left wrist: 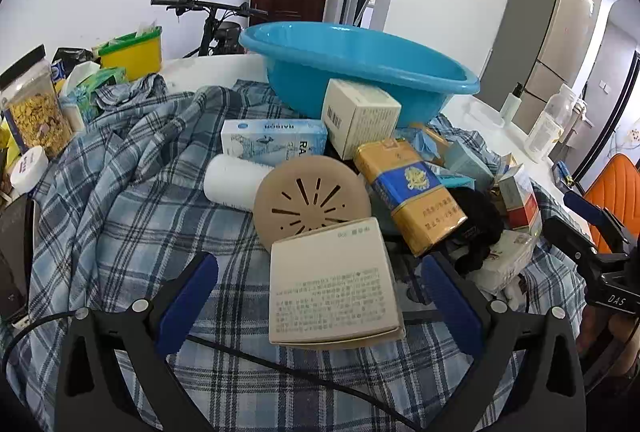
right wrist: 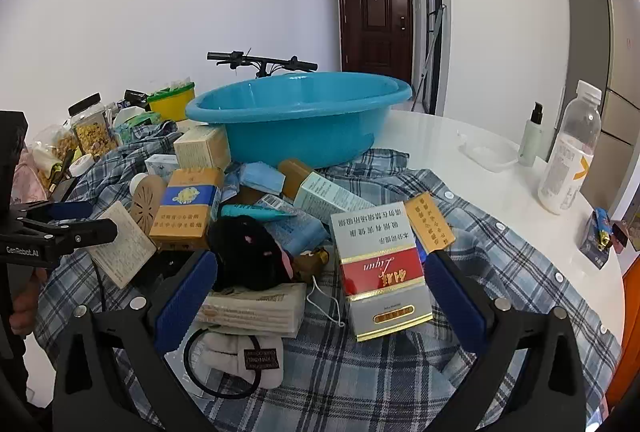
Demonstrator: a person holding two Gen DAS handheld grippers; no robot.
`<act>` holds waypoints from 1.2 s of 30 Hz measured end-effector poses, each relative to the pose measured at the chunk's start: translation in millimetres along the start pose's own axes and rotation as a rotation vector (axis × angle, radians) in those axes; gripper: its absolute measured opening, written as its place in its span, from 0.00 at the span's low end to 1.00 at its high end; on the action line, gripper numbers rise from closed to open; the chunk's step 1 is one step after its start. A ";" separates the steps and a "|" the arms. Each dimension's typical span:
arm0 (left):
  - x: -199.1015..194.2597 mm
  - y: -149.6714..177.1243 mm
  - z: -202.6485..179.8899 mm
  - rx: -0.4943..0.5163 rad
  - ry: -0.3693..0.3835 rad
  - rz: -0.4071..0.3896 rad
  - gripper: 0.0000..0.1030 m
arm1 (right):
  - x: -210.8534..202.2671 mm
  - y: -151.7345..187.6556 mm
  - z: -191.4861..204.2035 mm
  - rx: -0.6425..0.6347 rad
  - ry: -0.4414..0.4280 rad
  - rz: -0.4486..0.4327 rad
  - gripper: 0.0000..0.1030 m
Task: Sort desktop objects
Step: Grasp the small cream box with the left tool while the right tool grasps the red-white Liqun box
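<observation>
A pile of small boxes lies on a blue plaid shirt point(left wrist: 120, 216) in front of a blue basin point(left wrist: 352, 68). My left gripper point(left wrist: 320, 296) is open around a beige printed box point(left wrist: 334, 282), with the jaws apart from its sides. A tan slotted disc point(left wrist: 312, 198), a yellow-and-blue carton point(left wrist: 412, 188) and a pale blue box point(left wrist: 272, 140) lie behind it. My right gripper point(right wrist: 320, 292) is open, with a red-and-white carton point(right wrist: 380, 272) and a black plush item point(right wrist: 248, 252) between its fingers. The basin point(right wrist: 300, 116) stands beyond the pile.
A cereal jar point(left wrist: 34, 104) and a yellow tub point(left wrist: 132, 52) stand at the left. A clear bottle point(right wrist: 568, 148), a pump bottle point(right wrist: 532, 134) and a clear tray point(right wrist: 486, 152) stand on the white table point(right wrist: 440, 152) at the right. A bicycle point(left wrist: 208, 16) is behind.
</observation>
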State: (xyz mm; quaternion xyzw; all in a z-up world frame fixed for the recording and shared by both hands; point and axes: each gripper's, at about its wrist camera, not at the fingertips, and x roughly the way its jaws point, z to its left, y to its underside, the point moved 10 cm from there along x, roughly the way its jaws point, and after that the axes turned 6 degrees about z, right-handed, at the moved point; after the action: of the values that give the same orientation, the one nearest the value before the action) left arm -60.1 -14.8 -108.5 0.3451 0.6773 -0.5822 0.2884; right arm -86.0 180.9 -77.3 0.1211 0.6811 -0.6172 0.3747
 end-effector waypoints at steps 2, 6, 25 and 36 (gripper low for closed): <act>2.3 1.2 -0.7 -0.001 0.000 0.008 1.00 | 1.8 1.3 0.6 0.001 -0.003 0.007 1.00; 5.9 2.0 0.3 -0.022 0.007 0.019 1.00 | 2.8 1.8 1.5 -0.001 -0.005 0.009 1.00; 25.1 13.6 -6.3 -0.042 0.086 0.069 0.60 | 5.4 6.9 -2.3 0.013 0.019 0.020 1.00; 6.4 6.9 -3.4 -0.035 0.079 0.000 0.60 | 7.9 4.5 -34.2 0.043 0.062 0.027 1.00</act>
State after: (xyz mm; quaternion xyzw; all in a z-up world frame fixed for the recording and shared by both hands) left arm -58.4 -10.0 -117.1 0.3626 0.6982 -0.5564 0.2673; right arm -100.9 211.3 -87.3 0.1575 0.6773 -0.6225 0.3590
